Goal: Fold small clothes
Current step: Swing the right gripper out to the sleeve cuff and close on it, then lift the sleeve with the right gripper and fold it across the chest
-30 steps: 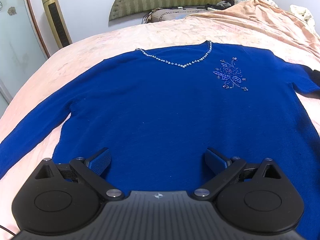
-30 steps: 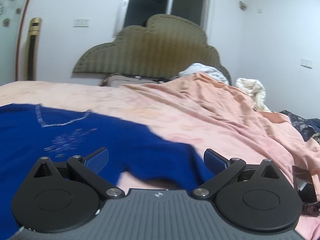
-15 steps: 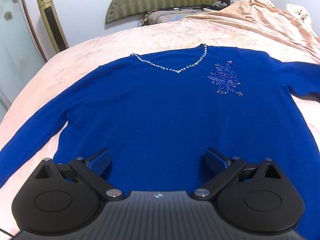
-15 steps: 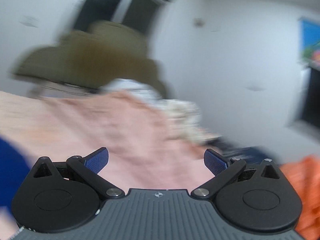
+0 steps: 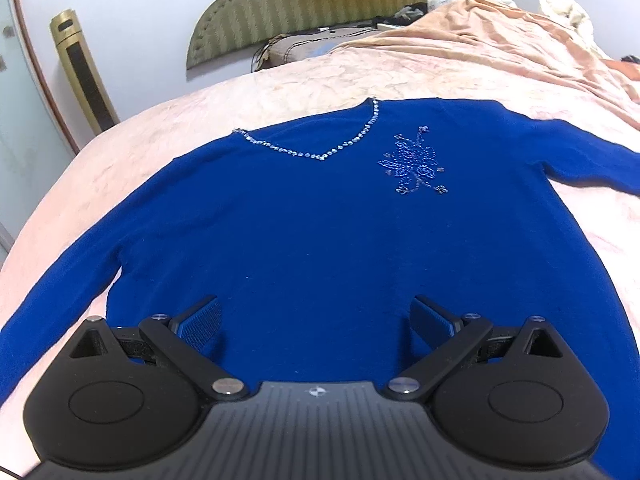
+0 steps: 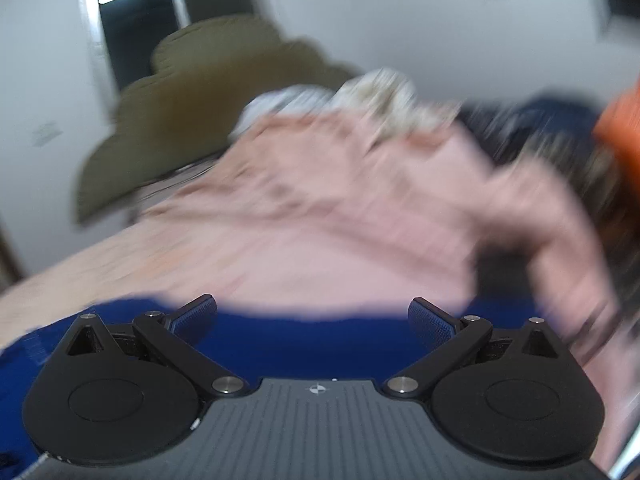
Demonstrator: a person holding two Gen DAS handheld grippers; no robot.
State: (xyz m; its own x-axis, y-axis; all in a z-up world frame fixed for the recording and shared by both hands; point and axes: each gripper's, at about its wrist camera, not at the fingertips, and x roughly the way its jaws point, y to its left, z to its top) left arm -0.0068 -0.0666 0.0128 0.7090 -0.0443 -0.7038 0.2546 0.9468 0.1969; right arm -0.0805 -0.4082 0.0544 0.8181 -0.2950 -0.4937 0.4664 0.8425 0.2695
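Hovering over a royal-blue knit sweater (image 5: pixel 320 240) spread flat on the pink-covered bed (image 5: pixel 280 84), nothing gripped yet.

Laid face up with its beaded V-neckline (image 5: pixel 320 148) toward the olive padded headboard (image 5: pixel 304 4) and sleeves thrown out to the bed's side edges, the sweater looks arranged for a first fold. Above its hem, the left claw (image 5: pixel 316 316) is spread wide and empty, probably lining up a grasp. Also wide and empty, the right claw (image 6: pixel 312 316) sits over blue cloth near the bed's right edge (likely the sleeve; heavy blur hides detail). Only the left view shows the whole garment; only the right shows the rumpled pink blanket (image 6: pixel 360 200) beyond.
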